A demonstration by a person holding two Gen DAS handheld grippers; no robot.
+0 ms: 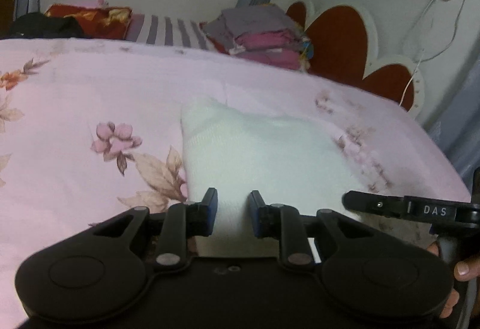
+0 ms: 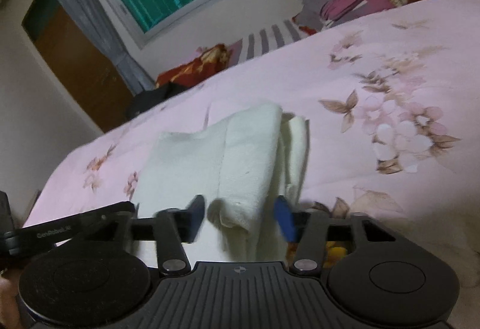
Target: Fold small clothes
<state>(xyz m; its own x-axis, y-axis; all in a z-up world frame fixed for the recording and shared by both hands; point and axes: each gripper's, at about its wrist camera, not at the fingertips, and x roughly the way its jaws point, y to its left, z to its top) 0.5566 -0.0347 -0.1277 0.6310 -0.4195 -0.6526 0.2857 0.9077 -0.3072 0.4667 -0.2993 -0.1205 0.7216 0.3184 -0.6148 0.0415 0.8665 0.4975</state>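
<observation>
A small white knit garment (image 1: 261, 149) lies on the pink floral bedsheet (image 1: 75, 95). My left gripper (image 1: 232, 215) is open, its blue-padded fingers either side of the garment's near edge. In the right wrist view the garment (image 2: 228, 155) is partly folded, with a doubled layer on its right side. My right gripper (image 2: 240, 219) is open, its fingers either side of a bunched near corner of the cloth. The right gripper's arm (image 1: 405, 207) shows at the right of the left wrist view.
A stack of folded grey and pink clothes (image 1: 264, 34) sits at the far side of the bed by the red-and-white headboard (image 1: 345, 49). A red patterned pillow (image 1: 96, 16) and dark cloth (image 1: 45, 25) lie at the far left. The bed edge (image 1: 444, 161) drops off at right.
</observation>
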